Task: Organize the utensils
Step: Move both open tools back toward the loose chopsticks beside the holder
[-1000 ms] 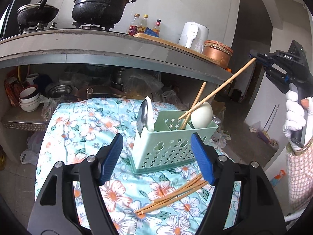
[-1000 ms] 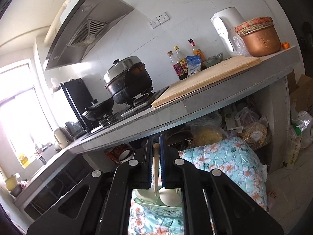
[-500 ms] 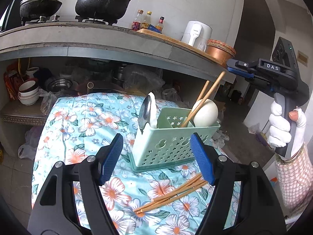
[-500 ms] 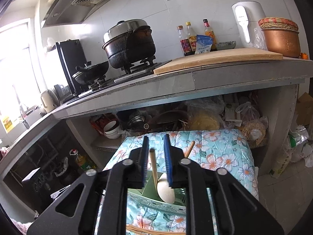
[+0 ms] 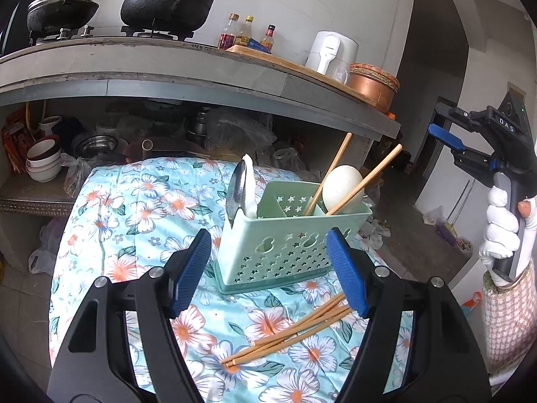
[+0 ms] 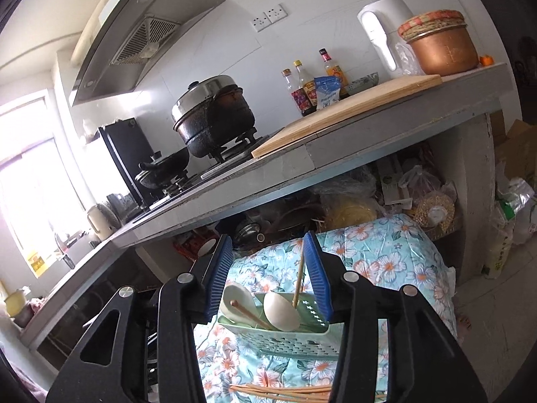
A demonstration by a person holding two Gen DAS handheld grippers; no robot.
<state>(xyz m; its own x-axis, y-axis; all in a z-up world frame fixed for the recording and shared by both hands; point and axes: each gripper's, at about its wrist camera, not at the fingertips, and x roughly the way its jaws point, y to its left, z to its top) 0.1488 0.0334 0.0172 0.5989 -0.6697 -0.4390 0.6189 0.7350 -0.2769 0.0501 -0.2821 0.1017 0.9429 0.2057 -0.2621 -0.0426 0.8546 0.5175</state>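
Floral cloth (image 5: 141,208) bears caddy (image 5: 288,245) — right gripper (image 6: 272,278) opening, empty.

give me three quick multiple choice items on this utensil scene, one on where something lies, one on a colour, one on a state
1. Where do the loose chopsticks lie?
A. on the stove
B. on the floral cloth in front of the caddy
C. on the floor

2. What colour is the caddy?
A. red
B. black
C. pale green

3. How do the jaws of the right gripper stand?
A. apart, gripping nothing
B. clamped on a spoon
C. clamped on a bottle

Answers: 1 B, they rest on the cloth by the caddy's base. 2 C, its perforated walls are mint green. 3 A, the blue pads have just been opening and press on nothing.
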